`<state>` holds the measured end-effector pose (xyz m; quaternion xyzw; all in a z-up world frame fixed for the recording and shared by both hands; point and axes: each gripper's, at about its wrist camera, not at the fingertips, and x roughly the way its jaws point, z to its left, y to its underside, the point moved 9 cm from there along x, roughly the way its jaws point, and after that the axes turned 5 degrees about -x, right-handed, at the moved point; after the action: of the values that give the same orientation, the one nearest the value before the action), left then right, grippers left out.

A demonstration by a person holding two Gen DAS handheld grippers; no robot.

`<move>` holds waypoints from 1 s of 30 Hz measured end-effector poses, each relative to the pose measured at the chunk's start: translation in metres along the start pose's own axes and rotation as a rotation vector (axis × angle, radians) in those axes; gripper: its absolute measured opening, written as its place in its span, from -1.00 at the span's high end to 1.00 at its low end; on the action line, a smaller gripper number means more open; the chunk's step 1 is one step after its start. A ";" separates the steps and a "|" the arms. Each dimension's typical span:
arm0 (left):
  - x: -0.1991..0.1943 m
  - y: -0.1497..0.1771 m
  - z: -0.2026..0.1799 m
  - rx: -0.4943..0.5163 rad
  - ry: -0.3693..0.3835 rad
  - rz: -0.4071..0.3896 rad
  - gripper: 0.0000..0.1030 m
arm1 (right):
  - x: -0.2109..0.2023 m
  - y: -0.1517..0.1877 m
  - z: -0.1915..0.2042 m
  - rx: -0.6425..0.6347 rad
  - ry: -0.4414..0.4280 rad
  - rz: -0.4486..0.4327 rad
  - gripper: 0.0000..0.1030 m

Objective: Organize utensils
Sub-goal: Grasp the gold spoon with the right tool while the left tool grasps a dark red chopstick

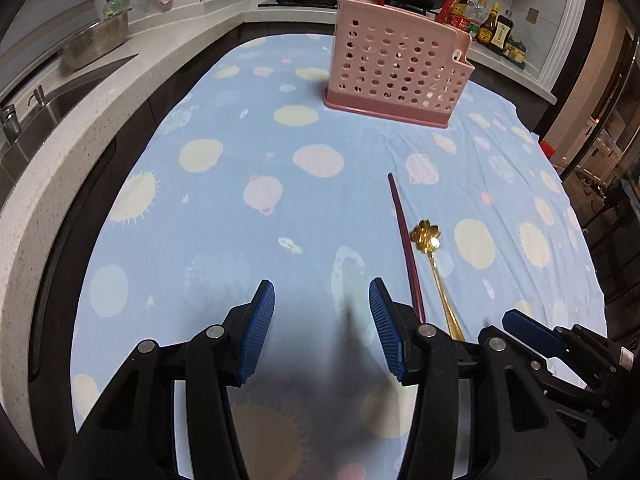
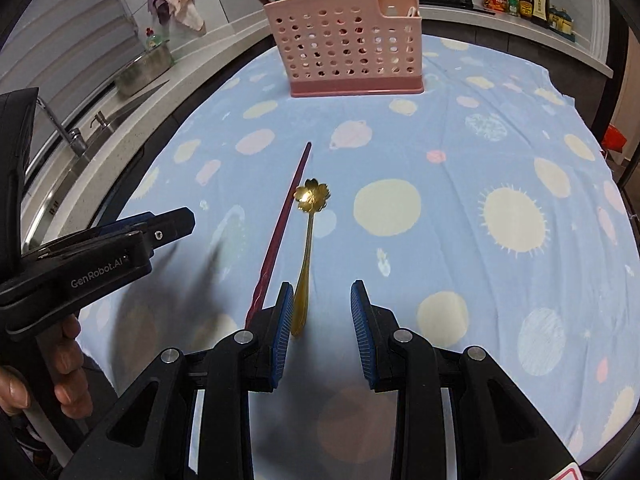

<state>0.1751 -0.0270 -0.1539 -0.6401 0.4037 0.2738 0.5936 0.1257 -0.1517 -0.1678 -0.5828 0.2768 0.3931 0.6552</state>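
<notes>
Both your tongs, left [image 1: 322, 322] and right [image 2: 318, 324], gape empty; next, pinch the gold spoon [image 2: 306, 248] for the pink holder [image 2: 344, 46].

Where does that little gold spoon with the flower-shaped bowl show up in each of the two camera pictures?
Left wrist view: the gold flower-bowled metal spoon lies lower right, beside the dark red chopstick.
Right wrist view: the spoon lies centre, handle near the right claw.
Shared landmark: the pink perforated plastic utensil holder.
</notes>
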 end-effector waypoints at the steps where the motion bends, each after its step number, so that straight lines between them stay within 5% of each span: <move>1: 0.001 0.005 0.001 0.001 -0.002 0.009 0.09 | 0.002 0.002 0.002 -0.004 -0.001 0.006 0.46; 18: 0.006 0.040 0.000 0.020 0.006 0.074 0.09 | 0.021 0.009 0.005 -0.018 0.011 0.039 0.80; 30: -0.003 0.054 -0.026 0.066 0.068 0.096 0.09 | 0.009 0.018 -0.015 0.037 0.025 0.032 0.80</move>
<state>0.1250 -0.0505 -0.1763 -0.6090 0.4627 0.2665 0.5866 0.1168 -0.1646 -0.1873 -0.5711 0.3013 0.3909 0.6559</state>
